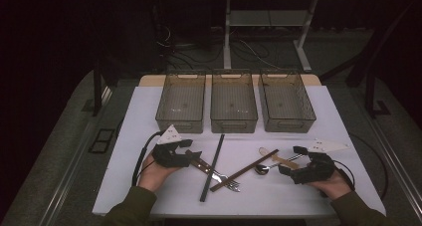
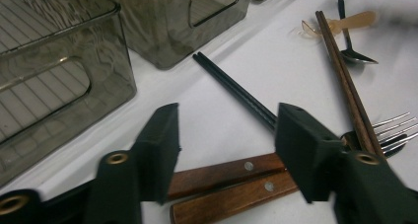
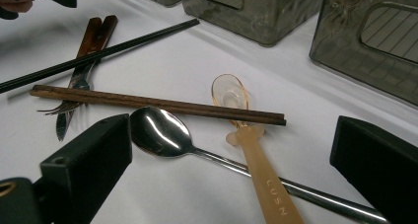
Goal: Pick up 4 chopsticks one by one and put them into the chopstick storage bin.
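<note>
High view: 3 smoky bins [image 1: 234, 101] along the far edge of a white table [image 1: 149, 186]; cutlery heaped between left gripper [image 1: 193, 152] and right gripper [image 1: 289, 160]; dark room, cables on floor.

Left gripper view: jaws wide, empty, above 2 wooden handles [image 2: 231, 182]; black chopsticks [image 2: 236, 91] just behind.

Right gripper view: jaws wide, empty, around metal spoon [image 3: 162, 132] and amber spoon [image 3: 256, 160], under brown chopsticks [image 3: 157, 103]. Likely snag: lifting a spoon, rolling those chopsticks.

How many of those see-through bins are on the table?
3, in a row along the table's far edge: left bin, middle bin, right bin. All look empty; none seems hidden.
</note>
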A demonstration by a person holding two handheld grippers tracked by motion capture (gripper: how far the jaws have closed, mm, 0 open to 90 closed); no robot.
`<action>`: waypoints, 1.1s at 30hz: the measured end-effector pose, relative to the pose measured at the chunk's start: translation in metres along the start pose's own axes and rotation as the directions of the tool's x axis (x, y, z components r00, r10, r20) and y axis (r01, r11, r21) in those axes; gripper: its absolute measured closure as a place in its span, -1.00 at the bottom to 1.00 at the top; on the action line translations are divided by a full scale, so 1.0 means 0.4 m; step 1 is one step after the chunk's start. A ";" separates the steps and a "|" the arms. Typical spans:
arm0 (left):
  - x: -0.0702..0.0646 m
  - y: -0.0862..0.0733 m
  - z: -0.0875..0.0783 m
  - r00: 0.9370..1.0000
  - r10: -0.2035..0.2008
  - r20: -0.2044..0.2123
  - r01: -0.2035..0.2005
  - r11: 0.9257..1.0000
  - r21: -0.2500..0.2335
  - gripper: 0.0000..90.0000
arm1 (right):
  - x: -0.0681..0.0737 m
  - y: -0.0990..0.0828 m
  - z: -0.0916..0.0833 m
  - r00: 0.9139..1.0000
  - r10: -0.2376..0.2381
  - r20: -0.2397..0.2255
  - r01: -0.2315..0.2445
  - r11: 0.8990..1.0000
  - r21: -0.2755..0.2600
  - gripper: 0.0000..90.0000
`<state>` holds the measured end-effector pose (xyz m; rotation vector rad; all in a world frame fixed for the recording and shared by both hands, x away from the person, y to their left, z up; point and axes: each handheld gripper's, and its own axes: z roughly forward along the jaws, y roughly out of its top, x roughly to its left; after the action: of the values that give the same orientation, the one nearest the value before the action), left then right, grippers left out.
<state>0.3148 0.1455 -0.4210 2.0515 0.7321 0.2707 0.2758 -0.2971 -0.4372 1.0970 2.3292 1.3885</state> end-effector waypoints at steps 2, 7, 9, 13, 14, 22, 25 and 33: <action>-0.002 0.002 0.003 1.000 -0.005 0.000 0.005 1.000 0.005 0.09 | 0.001 0.000 0.001 1.000 0.000 -0.002 0.000 1.000 0.000 -0.95; -0.004 0.008 0.017 1.000 -0.010 0.009 0.009 1.000 0.020 0.46 | 0.001 0.001 -0.001 1.000 0.003 -0.003 -0.003 1.000 -0.006 -0.95; -0.006 0.016 0.024 1.000 -0.007 0.008 0.007 1.000 0.024 0.51 | 0.001 0.001 -0.001 1.000 0.002 -0.003 -0.002 1.000 -0.006 -0.95; -0.015 0.027 0.046 1.000 0.012 0.014 -0.013 0.999 0.049 0.76 | -0.002 0.002 0.001 1.000 0.005 0.002 -0.005 1.000 -0.008 -0.95; -0.016 0.030 0.051 1.000 0.014 0.015 -0.014 0.999 0.052 0.76 | -0.002 0.002 0.001 1.000 0.005 0.002 -0.005 1.000 -0.008 -0.95; -0.024 0.053 0.104 1.000 0.003 0.012 -0.005 0.994 0.112 0.98 | -0.006 0.002 0.003 1.000 0.006 0.006 -0.006 1.000 -0.003 -0.95; -0.027 0.057 0.124 1.000 0.011 0.007 -0.012 0.990 0.139 0.99 | -0.007 0.002 0.004 1.000 0.007 0.007 -0.007 1.000 -0.005 -0.95; -0.026 0.070 0.175 1.000 0.011 -0.013 -0.008 0.980 0.197 0.99 | -0.006 0.002 0.006 1.000 0.007 0.008 -0.007 1.000 -0.005 -0.95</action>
<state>0.3494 0.0794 -0.4362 2.2422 0.7843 0.2254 0.2792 -0.2970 -0.4380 1.1080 2.3178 1.3890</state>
